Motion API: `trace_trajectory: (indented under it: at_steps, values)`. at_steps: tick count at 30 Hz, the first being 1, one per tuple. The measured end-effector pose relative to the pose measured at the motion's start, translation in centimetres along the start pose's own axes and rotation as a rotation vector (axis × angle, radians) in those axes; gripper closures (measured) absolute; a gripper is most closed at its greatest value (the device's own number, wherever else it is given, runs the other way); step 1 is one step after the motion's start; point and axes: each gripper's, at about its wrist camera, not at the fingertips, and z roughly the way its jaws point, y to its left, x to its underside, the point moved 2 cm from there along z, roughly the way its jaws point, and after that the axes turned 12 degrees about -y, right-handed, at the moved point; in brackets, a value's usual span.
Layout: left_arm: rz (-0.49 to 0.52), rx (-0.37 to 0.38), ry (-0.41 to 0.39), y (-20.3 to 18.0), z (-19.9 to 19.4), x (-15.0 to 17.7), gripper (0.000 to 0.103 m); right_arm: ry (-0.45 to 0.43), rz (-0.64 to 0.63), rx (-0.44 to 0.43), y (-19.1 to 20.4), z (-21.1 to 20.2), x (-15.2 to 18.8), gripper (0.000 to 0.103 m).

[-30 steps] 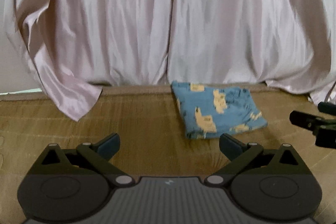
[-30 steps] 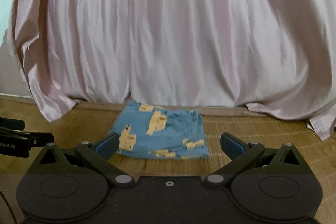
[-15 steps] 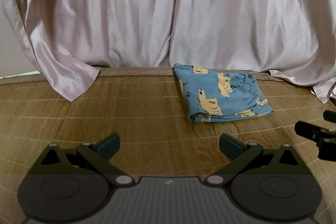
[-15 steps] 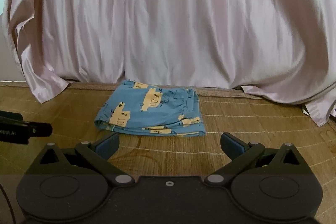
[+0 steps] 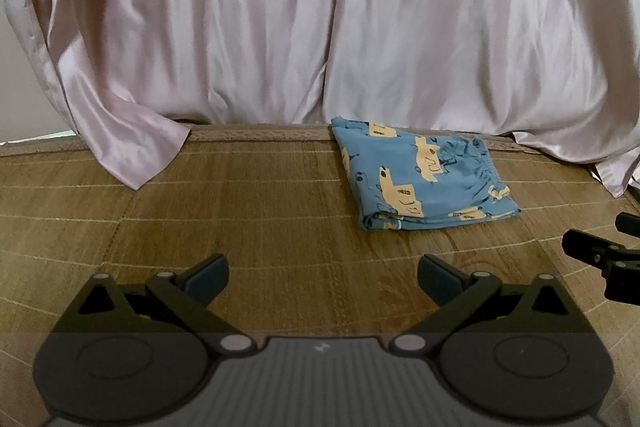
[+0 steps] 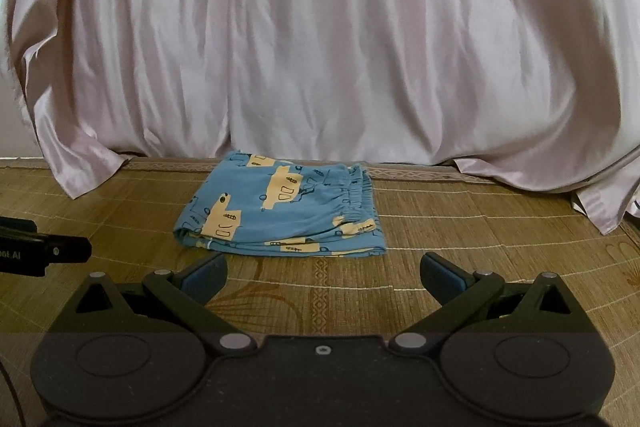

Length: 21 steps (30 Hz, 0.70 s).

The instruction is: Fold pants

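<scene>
Only one scrap of lettering is showing. In the right wrist view, at about nine o'clock against the frame edge, white characters are sitting on the black body of the left gripper (image 6: 44, 250); the frame edge is cutting the word off, and what remains is reading roughly as "oot.AI", with only the ending ".AI" coming through clearly. In the left wrist view, a small pale mark is sitting on the ribbed grey housing (image 5: 320, 348) at six o'clock; it is looking like a logo, not letters, and is too small to make out.
</scene>
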Motion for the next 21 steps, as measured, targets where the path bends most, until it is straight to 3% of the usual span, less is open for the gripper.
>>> trace_trajectory:
  at_steps: [21]
  values:
    - [-0.003, 0.004, 0.028, 0.06, 0.27, 0.42, 0.0, 0.011, 0.001, 0.0, 0.06, 0.03, 0.13, 0.001]
